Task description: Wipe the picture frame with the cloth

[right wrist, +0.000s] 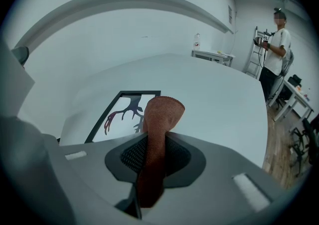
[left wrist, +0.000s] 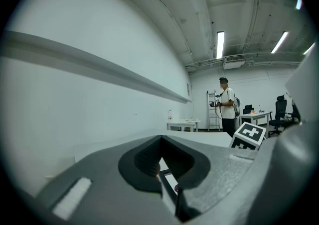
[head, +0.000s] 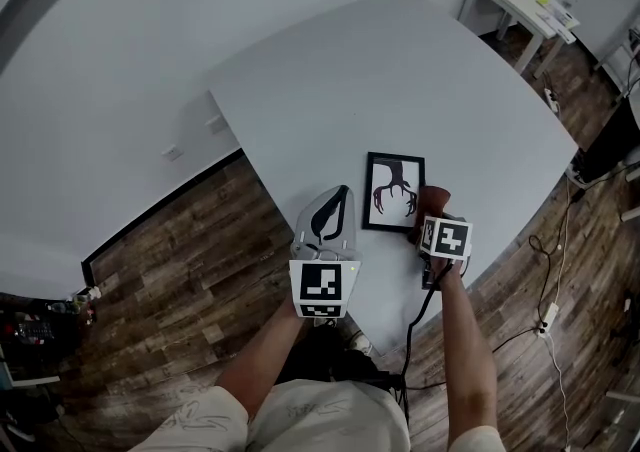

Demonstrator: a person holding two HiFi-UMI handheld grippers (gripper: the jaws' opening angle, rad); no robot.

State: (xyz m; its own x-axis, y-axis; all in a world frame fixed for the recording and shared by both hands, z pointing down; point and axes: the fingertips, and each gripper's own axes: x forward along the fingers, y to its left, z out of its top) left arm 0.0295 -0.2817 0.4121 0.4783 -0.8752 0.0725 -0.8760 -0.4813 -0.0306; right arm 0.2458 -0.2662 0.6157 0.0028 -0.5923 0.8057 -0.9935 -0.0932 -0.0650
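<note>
A black picture frame (head: pixel 393 191) with a dark antler-like print lies flat near the front edge of the white table (head: pixel 420 80). My right gripper (head: pixel 431 212) hovers at the frame's right side, shut on a folded rust-brown cloth (head: pixel 436 200). In the right gripper view the cloth (right wrist: pixel 162 114) sticks up out of the gripper (right wrist: pixel 153 157), with the frame (right wrist: pixel 122 112) just beyond to the left. My left gripper (head: pixel 342 196) is held at the frame's left, jaws together with nothing in them. In the left gripper view that gripper (left wrist: pixel 162 168) points level across the table.
A small white side table (head: pixel 520 0) stands at the far right. Cables and a power strip (head: pixel 549 315) lie on the wood floor to the right. A person (left wrist: pixel 227 105) stands far off by a ladder. The table's front edge is close to me.
</note>
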